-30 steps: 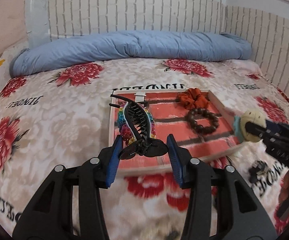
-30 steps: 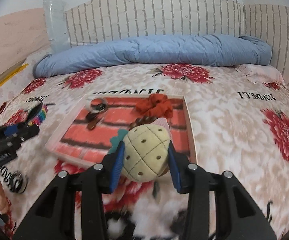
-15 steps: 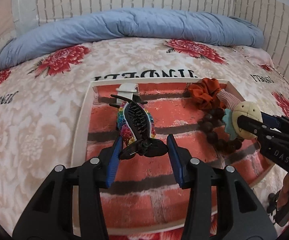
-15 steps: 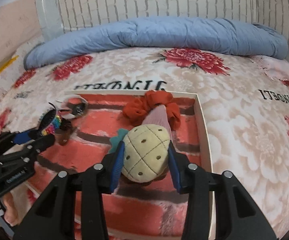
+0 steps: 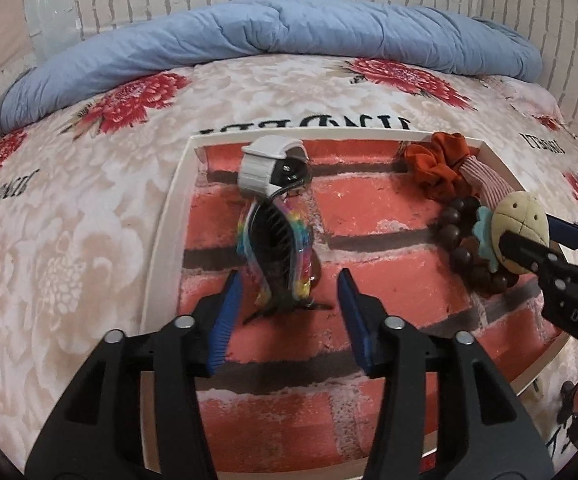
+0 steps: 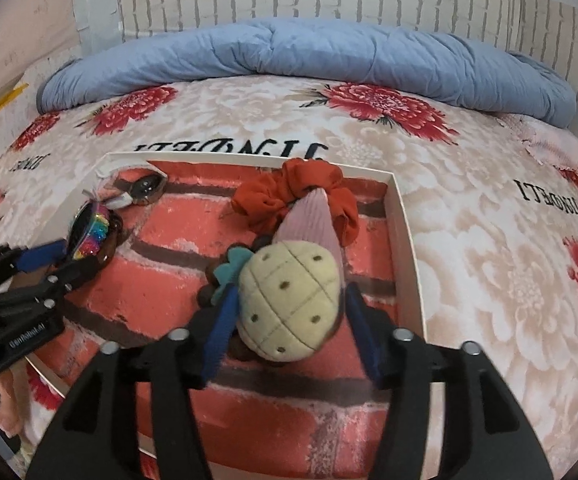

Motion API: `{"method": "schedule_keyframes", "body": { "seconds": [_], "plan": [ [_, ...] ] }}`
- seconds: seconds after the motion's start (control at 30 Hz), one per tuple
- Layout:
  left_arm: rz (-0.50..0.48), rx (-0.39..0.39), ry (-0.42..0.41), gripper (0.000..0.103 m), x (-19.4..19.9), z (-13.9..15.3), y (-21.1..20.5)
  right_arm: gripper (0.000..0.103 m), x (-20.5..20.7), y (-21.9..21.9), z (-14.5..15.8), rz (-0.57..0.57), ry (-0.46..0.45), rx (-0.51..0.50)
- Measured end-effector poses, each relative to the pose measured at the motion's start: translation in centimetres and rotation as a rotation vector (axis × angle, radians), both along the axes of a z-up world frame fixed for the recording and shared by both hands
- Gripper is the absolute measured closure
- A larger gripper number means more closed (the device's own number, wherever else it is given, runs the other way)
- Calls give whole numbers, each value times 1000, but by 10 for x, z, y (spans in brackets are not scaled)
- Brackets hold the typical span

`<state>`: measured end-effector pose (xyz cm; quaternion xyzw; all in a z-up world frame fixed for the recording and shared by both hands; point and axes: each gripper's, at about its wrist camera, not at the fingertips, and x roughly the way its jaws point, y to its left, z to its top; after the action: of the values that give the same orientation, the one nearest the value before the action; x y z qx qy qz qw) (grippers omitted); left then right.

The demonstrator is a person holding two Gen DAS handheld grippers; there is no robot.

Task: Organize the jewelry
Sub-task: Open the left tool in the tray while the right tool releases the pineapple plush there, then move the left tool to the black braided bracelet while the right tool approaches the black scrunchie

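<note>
A white-rimmed tray (image 5: pixel 169 216) with a red brick-pattern floor lies on the bed. My left gripper (image 5: pixel 289 292) is open over it; a rainbow-and-black claw hair clip (image 5: pixel 279 248) lies on the tray floor between and just beyond its fingertips. A white-strapped watch (image 5: pixel 269 166) lies behind the clip. My right gripper (image 6: pixel 289 312) is open around a plush pineapple hair tie (image 6: pixel 289 300) with a pink band, resting on a brown bead bracelet (image 5: pixel 455 240). An orange scrunchie (image 6: pixel 289 192) lies in the tray's far right corner.
The bed has a floral cover with red flowers (image 6: pixel 377 104). A rolled blue quilt (image 5: pixel 249 40) lies along the far side under a brick-pattern wall. A small dark item (image 5: pixel 569 400) lies on the cover right of the tray.
Both grippers moved forward and down into the tray. The left jaws opened and the claw clip now lies on the tray floor. The right jaws widened around the pineapple hair tie.
</note>
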<state>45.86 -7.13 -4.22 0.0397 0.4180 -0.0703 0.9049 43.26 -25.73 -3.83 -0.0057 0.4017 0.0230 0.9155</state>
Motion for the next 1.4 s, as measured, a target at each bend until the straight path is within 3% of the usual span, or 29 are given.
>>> {"method": "schedule_keyframes", "body": {
  "seconds": [0.17,0.3,0.37,0.47,0.7,1.0,1.27,1.4],
  "plan": [
    [-1,-6,-55,29,-13,24,6,33,-17,-19,25,-27,-24,51],
    [-11,-10,-109,20,-32,54,13,25,-37,-30,57,-42,-74,33],
    [3,-14,-141,7,-43,74,21,24,-50,-34,75,-49,-100,23],
    [3,-36,-161,5,-62,96,37,14,-70,-38,97,-73,-137,19],
    [12,-25,-171,5,-112,121,91,14,-114,-25,117,-86,-186,19],
    [65,9,-182,5,-173,116,154,14,-163,9,103,-93,-192,45],
    [111,4,-123,5,-213,77,194,14,-200,56,66,-65,-157,41],
    [139,-40,-70,5,-223,51,215,14,-213,80,40,-59,-120,75]
  ]
}}
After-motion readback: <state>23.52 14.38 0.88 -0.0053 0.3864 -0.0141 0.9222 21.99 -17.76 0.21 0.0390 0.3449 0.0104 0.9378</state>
